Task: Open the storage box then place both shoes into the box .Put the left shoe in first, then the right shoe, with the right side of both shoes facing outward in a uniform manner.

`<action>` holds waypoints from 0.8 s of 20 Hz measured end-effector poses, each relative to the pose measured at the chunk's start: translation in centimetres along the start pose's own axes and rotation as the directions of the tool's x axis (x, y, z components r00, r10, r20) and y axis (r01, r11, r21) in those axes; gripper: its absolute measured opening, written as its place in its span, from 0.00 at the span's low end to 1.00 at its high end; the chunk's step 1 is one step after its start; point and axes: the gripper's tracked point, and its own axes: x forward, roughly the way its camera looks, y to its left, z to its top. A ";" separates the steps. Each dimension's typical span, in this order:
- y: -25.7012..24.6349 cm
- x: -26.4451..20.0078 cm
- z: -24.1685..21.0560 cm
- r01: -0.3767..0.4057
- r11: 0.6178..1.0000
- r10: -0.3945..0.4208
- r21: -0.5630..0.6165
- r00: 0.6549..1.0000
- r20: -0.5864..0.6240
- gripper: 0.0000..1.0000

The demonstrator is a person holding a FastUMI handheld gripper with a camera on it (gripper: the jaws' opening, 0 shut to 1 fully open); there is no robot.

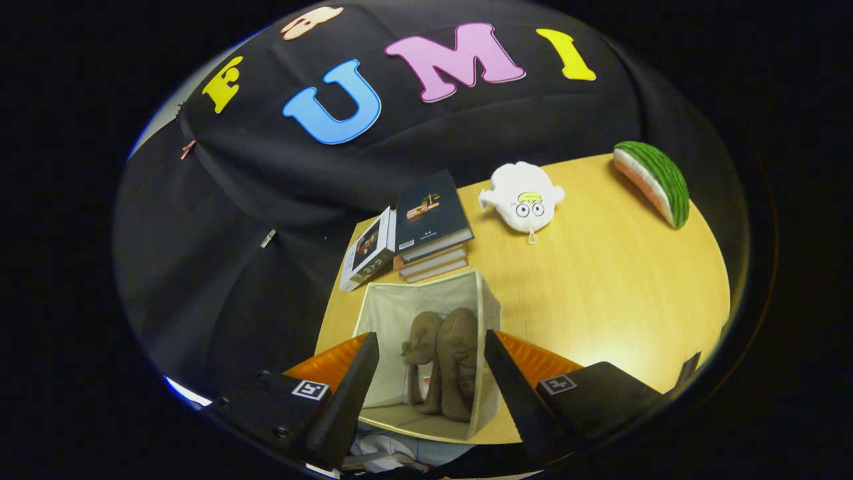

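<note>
A white fabric storage box (390, 313) stands open on the wooden table, directly below my fingers. Inside it two brown shoes (445, 360) stand side by side on end, toes down, touching each other. My gripper (432, 347) hangs above the box mouth, open, with nothing between its black fingers. The left fingertip (363, 360) is over the box's left wall and the right fingertip (500, 360) over its right wall.
Beyond the box lies a stack of books (430, 230) with a white book (368, 250) leaning beside it. A white plush toy (523, 200) and a watermelon-slice toy (656, 180) lie farther back on the table (613, 287).
</note>
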 end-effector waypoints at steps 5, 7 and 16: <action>-3.8 -5.3 5.3 0.053 0.991 -0.030 -0.121 0.983 0.180 0.98; -5.1 -6.7 7.2 0.067 0.983 -0.027 -0.169 0.973 0.228 0.98; -9.6 -15.9 15.9 0.223 0.890 0.054 -0.397 0.814 0.578 0.98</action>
